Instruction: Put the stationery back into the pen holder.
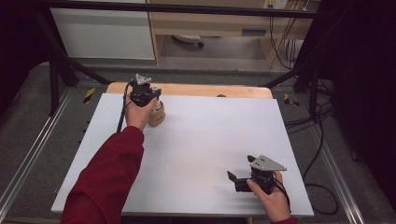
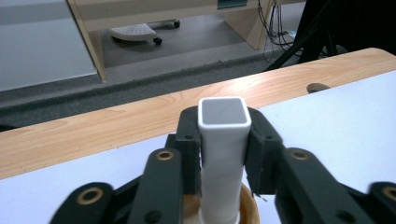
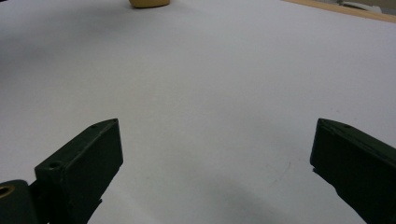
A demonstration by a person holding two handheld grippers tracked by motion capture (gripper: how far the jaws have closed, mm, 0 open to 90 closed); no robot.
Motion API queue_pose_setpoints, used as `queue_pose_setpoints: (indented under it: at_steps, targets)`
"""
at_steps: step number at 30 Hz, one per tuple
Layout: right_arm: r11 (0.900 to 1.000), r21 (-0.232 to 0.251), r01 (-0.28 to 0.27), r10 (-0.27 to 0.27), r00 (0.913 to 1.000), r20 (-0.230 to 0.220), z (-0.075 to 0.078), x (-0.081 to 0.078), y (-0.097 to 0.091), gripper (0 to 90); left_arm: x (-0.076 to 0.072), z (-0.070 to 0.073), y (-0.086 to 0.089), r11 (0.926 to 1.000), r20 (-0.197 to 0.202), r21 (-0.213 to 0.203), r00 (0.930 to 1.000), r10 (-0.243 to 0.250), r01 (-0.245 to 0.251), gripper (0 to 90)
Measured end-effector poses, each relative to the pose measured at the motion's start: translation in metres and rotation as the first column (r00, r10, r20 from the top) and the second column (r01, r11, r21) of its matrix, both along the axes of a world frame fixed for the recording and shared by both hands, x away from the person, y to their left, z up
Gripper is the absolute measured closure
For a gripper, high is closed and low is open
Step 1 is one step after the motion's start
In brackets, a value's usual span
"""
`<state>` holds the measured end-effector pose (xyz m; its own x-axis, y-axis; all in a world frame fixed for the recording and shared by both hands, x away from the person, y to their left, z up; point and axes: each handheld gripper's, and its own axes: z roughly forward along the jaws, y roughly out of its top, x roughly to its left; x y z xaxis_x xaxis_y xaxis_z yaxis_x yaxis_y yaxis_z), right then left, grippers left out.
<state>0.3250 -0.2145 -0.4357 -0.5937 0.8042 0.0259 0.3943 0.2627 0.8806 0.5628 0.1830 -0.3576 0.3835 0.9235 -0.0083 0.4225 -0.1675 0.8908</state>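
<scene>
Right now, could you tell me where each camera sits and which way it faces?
High view: above the person's side, looking forward and down on the white table; both forearms enter from below.
Left gripper view: rides the left gripper, facing the table's far wooden edge; its jaws flank a white square post.
Right gripper view: rides the right gripper, looking low across the table, jaws apart.
Shared: the tan base, seen by all.

Dark red sleeve (image 1: pixel 109 172) on the left arm; both grippers black — left gripper (image 1: pixel 144 94), right gripper (image 1: pixel 243 180) — each topped by a grey three-cornered plate; brass-ringed screw holes.
</scene>
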Motion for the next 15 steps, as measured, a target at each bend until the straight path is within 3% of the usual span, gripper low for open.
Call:
queue_pose_setpoints:
  at_steps: [3,5,9,15]
  targets:
    - [1.0000,0.000,-0.001,0.001,1.0000,0.000,0.000,0.000,0.000,3.0,-0.003,0.004,0.000,0.9998,-0.005,-0.019,1.0000,-0.006,0.005,38.3]
    - [1.0000,-0.001,-0.004,0.004,1.0000,0.001,0.000,0.000,0.001,3.0,-0.010,0.010,0.000,0.9999,0.017,-0.011,0.9998,-0.008,0.009,28.0]
    - [1.0000,-0.002,-0.007,0.007,1.0000,0.004,0.001,0.000,0.003,3.0,-0.029,0.017,0.001,0.9999,0.069,-0.001,0.9975,-0.013,0.013,19.6]
    - [0.9999,-0.007,-0.007,0.007,0.9999,0.007,0.001,0.001,0.005,2.9,-0.068,0.017,0.017,0.9956,0.111,-0.077,0.9928,-0.044,0.053,11.3]
